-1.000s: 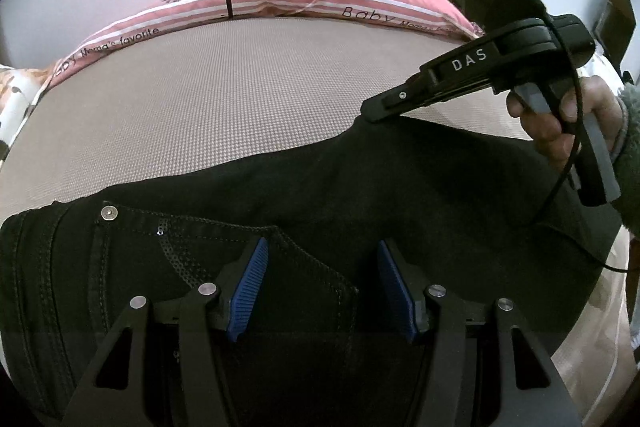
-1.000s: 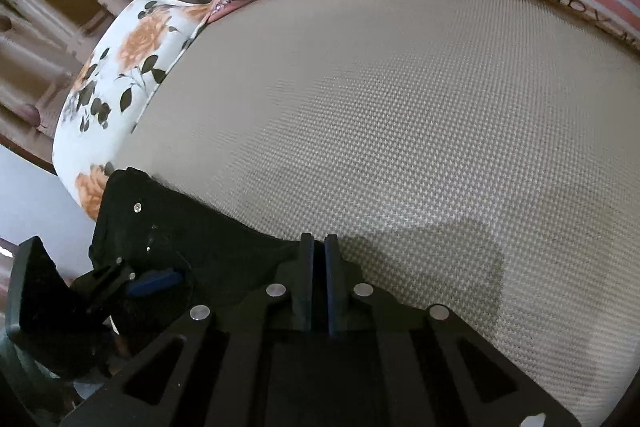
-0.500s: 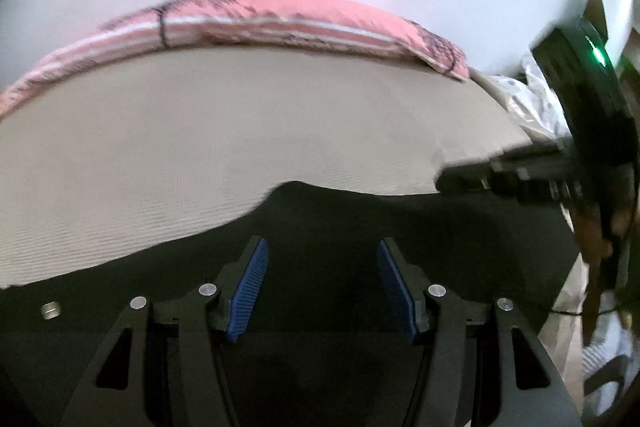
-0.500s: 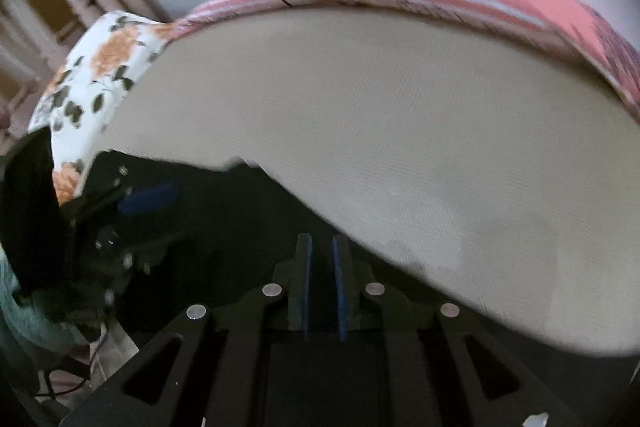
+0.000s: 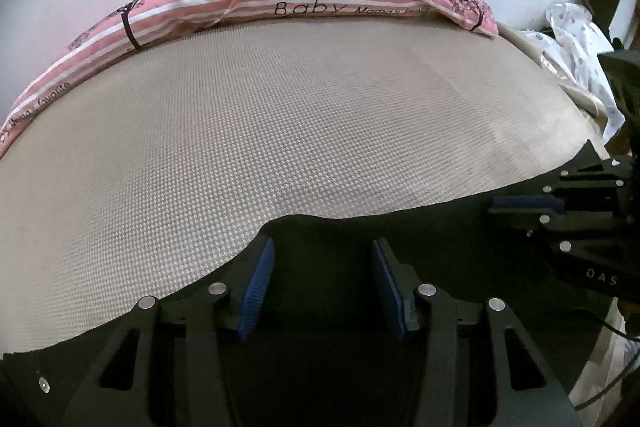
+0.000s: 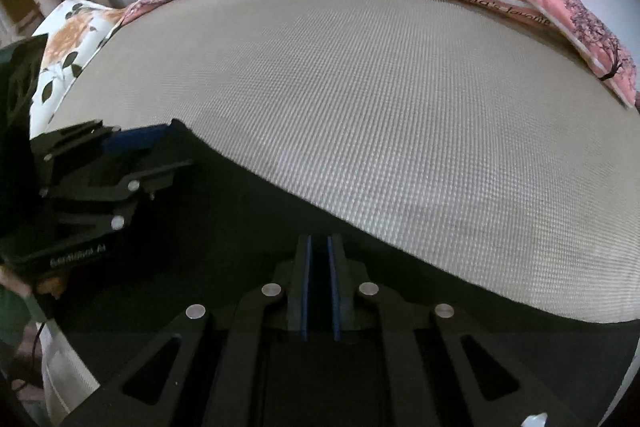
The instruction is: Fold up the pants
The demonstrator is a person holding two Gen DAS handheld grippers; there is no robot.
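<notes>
Your right gripper [image 6: 318, 287] has its jaws nearly pressed together, pinching the black pants [image 6: 248, 227] at their edge to carry the fold. Your left gripper [image 5: 322, 279] has jaws spread but closing over the same fabric, which lies along the near edge of the beige bed mat [image 5: 280, 115].

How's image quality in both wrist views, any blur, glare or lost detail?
Left wrist: sharp, heavy fisheye bowing of the mat, no glare; black pants crushed to near featureless. Right wrist: mat weave crisp, the other tongs at left slightly soft and dim.
</notes>
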